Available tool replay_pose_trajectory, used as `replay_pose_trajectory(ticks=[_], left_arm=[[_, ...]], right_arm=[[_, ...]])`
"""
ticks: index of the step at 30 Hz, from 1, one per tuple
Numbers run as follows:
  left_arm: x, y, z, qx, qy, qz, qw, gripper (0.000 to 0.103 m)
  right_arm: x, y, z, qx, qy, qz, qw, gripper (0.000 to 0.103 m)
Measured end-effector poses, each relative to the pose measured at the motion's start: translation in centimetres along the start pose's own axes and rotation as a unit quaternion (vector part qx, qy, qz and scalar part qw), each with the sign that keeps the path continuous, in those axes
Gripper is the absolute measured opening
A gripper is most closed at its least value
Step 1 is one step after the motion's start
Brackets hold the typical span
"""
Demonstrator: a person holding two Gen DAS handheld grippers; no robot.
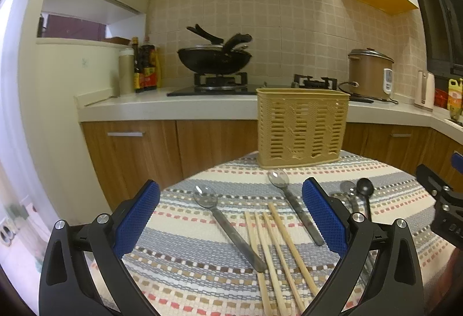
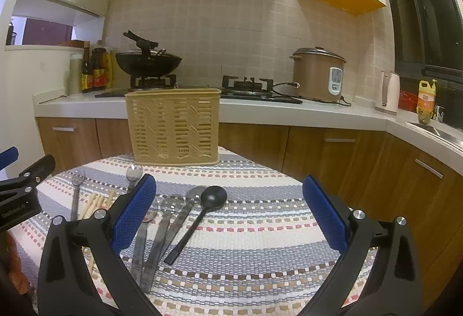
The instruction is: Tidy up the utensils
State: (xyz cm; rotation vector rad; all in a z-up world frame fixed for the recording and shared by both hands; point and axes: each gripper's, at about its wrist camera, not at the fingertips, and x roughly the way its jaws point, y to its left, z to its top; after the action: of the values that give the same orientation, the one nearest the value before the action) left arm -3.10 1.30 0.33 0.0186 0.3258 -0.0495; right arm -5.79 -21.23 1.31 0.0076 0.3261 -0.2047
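A tan slotted utensil basket (image 1: 302, 128) stands at the far edge of a table with a striped cloth (image 1: 202, 272); it also shows in the right wrist view (image 2: 173, 128). My left gripper (image 1: 231, 217) is open above two metal spoons (image 1: 228, 226) (image 1: 298, 209) and several wooden chopsticks (image 1: 277, 252). My right gripper (image 2: 228, 214) is open above a black spoon (image 2: 199, 220) and three metal spoons (image 2: 162, 232), which lie near its left finger (image 2: 133, 214). Both grippers are empty.
Behind the table runs a kitchen counter (image 2: 260, 110) with a wok on a gas stove (image 1: 214, 58), sauce bottles (image 1: 144, 67), a rice cooker (image 2: 318, 75) and a kettle (image 2: 387, 96). Wooden cabinets (image 2: 332, 154) sit below.
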Motion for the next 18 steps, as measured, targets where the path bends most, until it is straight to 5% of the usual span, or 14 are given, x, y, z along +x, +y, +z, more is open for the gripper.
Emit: replay_pose_trajectory(ticks=[5,12,15,18], left_arm=[[1.4,0.9,-0.1,-0.024,0.042,-0.029,0.9984,0.095],[3.8,5.1,0.3,-0.117,0.141,-0.072,0.9805,0.089],[5.6,7.6,1.0,-0.143,0.200,-0.085,0.9655,0.082],[9.0,10.3,1.1,-0.178,0.272,-0.105,0.9397,0.079]], right_arm=[[1.0,-0.3,0.0,0.000,0.031,-0.001,1.000,0.097],[3.1,-0.5,-0.3,0.005,0.097,0.029,0.995,0.097],[4.5,-1.0,-0.2,0.019,0.150,0.063,0.987,0.097],[6.4,-2.1,0.7,0.051,0.200,0.088,0.974,0.092]])
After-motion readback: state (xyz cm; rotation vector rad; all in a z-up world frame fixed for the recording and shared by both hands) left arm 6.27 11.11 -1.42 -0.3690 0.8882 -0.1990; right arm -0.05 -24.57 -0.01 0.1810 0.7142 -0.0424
